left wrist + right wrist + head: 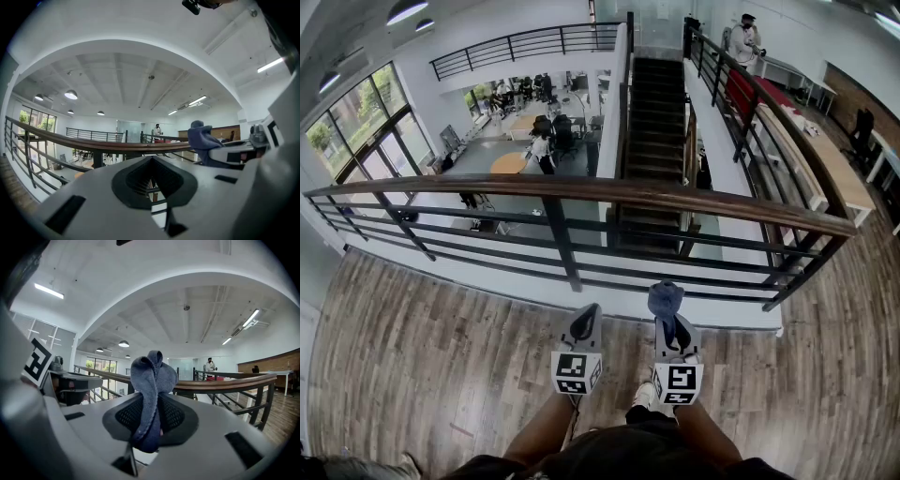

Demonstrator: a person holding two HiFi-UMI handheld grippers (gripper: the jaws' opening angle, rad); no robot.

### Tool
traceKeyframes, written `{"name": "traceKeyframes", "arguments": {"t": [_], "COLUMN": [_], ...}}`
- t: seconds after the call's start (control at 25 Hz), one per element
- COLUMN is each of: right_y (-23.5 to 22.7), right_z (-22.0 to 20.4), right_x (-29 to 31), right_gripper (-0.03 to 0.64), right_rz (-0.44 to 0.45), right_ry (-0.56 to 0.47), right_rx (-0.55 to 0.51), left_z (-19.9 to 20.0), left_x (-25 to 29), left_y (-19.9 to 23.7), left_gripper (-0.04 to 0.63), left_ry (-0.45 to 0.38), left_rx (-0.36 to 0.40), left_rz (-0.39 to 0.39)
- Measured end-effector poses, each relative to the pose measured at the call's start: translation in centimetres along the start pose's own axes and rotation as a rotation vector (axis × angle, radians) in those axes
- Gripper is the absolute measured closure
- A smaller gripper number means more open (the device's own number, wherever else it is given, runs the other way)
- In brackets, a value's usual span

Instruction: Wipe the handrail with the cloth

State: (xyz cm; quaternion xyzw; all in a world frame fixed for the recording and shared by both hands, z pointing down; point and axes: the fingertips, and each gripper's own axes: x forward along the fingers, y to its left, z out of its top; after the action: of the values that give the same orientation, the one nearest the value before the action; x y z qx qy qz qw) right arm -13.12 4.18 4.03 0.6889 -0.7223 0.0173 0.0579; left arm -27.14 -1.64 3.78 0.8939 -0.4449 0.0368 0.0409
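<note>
None of the wiping looks begun: the right gripper is clamped on the bunched cloth, short of the handrail, with the left gripper closed and empty beside it, so the whole rail is left to do.

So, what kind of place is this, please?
Probably the upper floor of an open office building: a brown wooden handrail on dark metal bars overlooks a lower floor with desks and people, and a dark staircase leads down.

Your left gripper and right gripper: pale grey shells, black ribbed pads, black-and-white marker cubes at six o'clock. You wear black shorts and a white shoe.
</note>
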Motion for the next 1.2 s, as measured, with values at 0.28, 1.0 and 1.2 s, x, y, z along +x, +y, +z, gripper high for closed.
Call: {"name": "traceKeyframes", "arguments": {"t": [0.28, 1.0, 1.2], "right_y": [-5.8, -1.8, 2.7], "right_z": [1.2, 3.6, 5.1], "right_x": [7.7, 25.0, 32.1], "right_gripper": [0.537, 0.537, 0.537], "right_rz": [0.042, 0.137, 0.135], "right_ry": [-0.019, -0.015, -0.005], "right_rx": [0.015, 0.012, -0.005], "left_z": [1.2, 3.3, 4.0], "left_x": [8.4, 18.1, 21.2], "left_y": [-0.1, 14.3, 19.9], "left_gripper": [0.592, 0.592, 0.592], "left_ry": [0.009, 0.004, -0.006], "left_rx": [-0.020, -0.045, -0.036], "left_rz": [0.023, 0.152, 0.146]}}
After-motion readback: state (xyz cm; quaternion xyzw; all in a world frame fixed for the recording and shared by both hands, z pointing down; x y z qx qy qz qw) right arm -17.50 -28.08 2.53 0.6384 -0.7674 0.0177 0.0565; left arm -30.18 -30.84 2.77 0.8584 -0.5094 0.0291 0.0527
